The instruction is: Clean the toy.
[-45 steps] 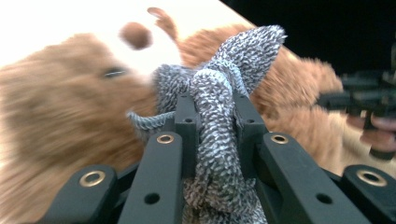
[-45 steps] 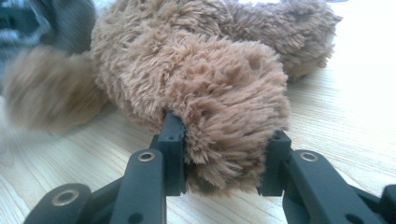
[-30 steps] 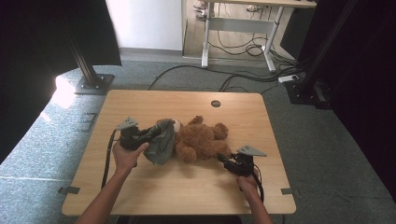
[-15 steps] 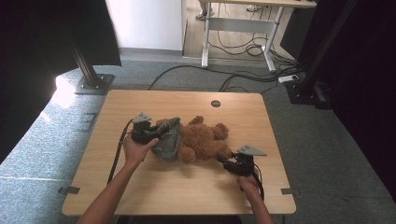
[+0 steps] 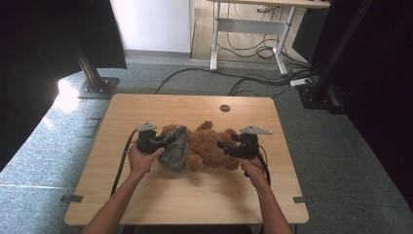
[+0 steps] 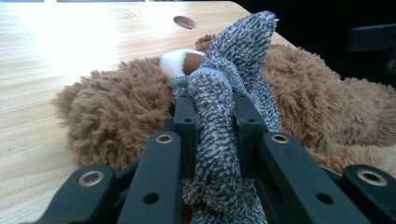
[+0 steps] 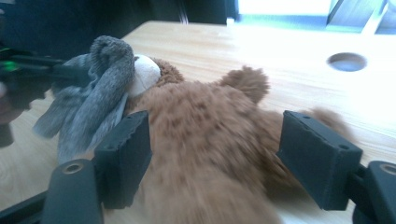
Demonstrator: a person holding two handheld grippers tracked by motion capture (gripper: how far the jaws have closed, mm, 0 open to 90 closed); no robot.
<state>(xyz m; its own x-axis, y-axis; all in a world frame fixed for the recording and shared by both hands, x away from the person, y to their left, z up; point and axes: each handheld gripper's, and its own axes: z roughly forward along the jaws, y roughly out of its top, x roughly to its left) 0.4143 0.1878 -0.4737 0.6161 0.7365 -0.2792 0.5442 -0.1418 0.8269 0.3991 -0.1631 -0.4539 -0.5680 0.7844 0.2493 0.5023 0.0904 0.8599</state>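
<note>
The left gripper (image 6: 212, 109) pinched the grey knit garment (image 5: 175, 148) at the brown teddy bear (image 5: 209, 146) lying mid-table, apparently to work it over the head, while the right gripper (image 7: 215, 154), jaws just opened wide, straddled the bear's body without pressing.

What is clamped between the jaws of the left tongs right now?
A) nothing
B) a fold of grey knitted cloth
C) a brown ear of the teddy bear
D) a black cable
B: in the left gripper view the left tongs pinch a fold of the grey knitted cloth, which lies over the brown teddy bear.
</note>
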